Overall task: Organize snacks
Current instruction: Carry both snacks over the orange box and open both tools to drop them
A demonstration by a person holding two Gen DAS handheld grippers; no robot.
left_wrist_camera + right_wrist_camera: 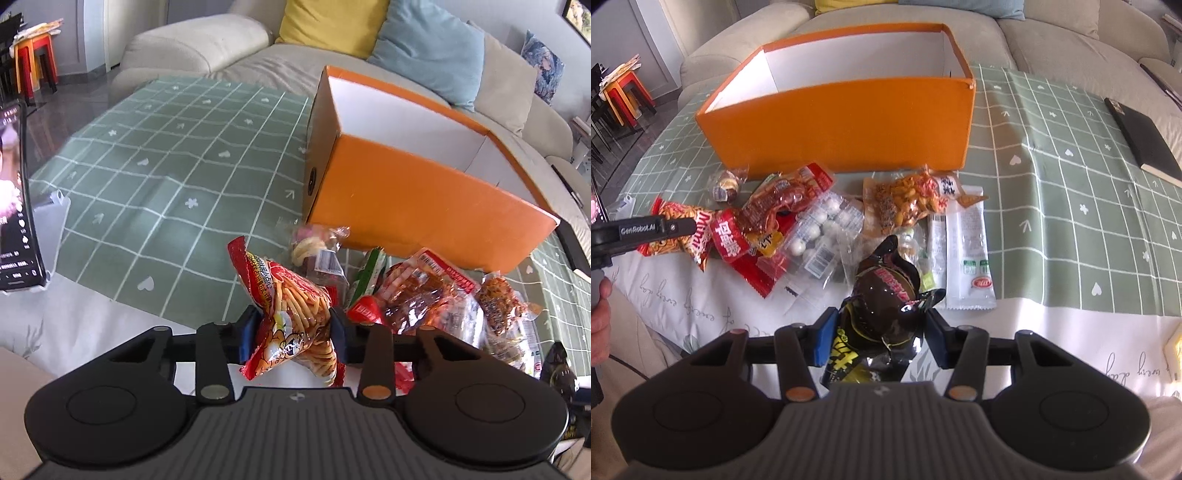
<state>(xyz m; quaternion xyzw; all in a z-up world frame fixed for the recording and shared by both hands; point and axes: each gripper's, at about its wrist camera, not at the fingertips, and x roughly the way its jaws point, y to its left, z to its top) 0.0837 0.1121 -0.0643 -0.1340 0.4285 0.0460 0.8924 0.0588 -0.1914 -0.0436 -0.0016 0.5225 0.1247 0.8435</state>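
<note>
Snack pile (849,221) lies before orange box (849,122).

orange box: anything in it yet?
Cannot tell fully. The orange box shows only bare white inner walls; its floor is hidden. Snacks lie outside, in front of it.

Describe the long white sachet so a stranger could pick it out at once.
Start at the orange box on the green checked cloth. The snack pile lies in front; at its right edge is the white sachet, flat, long, plain white with small green and red logos, unlike its colourful neighbours.
</note>
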